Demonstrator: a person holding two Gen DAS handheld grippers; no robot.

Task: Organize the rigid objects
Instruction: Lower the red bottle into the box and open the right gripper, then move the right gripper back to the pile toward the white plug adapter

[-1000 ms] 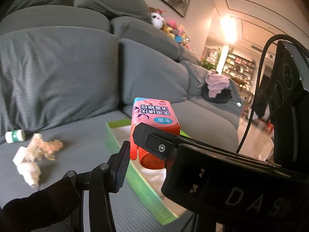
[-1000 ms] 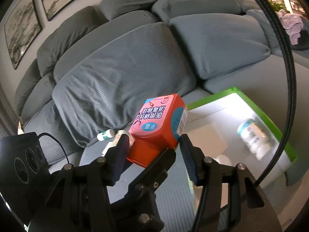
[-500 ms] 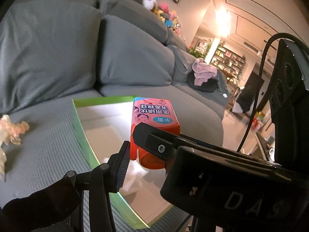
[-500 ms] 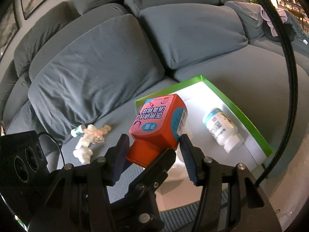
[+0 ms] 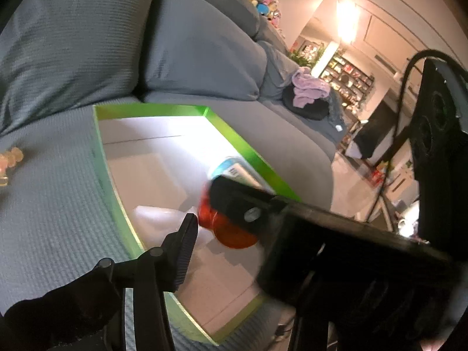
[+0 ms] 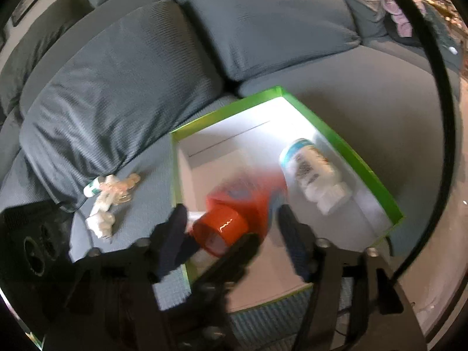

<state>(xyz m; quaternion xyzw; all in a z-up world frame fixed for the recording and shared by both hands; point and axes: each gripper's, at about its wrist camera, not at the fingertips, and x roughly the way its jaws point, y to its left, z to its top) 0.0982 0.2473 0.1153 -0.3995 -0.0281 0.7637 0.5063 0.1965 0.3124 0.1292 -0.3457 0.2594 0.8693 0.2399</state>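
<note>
A: Swung down over the green box (image 6: pixel 365 177) since a sec ago w/ both tongs. Only a strip of it in left cam then, nearly the whole inside now. Tipped the orange bottle (image 6: pixel 234 207) too: label up & readable then, now a blur, cap toward cam, body pointing away.

B: Where exactly?

A: Over the near-left part of the box floor, close to the left wall. Can't tell if touching the floor.

B: Right tongs (image 6: pixel 229 220)?

A: Just been opening. Wide now, w/ the bottle btw the fingers but seemingly no pads pressing. Sliver of gap on the cap side; other side too smeared to be sure.

B: Left tongs (image 5: pixel 231 228)?

A: Narrow-ish gap, same as before. Only one ribbed finger (image 5: pixel 185 242) clear, just beside the orange cap. Other one hidden behind a black bar (image 5: pixel 242 207) crossing the shot. Can't tell if gripping.

B: Anything else in the box?

A: White bottle (image 6: pixel 313 172) w/ blue band, lying on its side along the right wall, apart from the orange one. Also a white lump (image 5: pixel 158 219) near the left wall, by the ribbed finger.

B: Outside?

A: Heap of small pale bits (image 6: pixel 111 196) on the grey sofa seat (image 6: pixel 336 79), left of the box, up against a back cushion (image 6: pixel 117 87).
</note>
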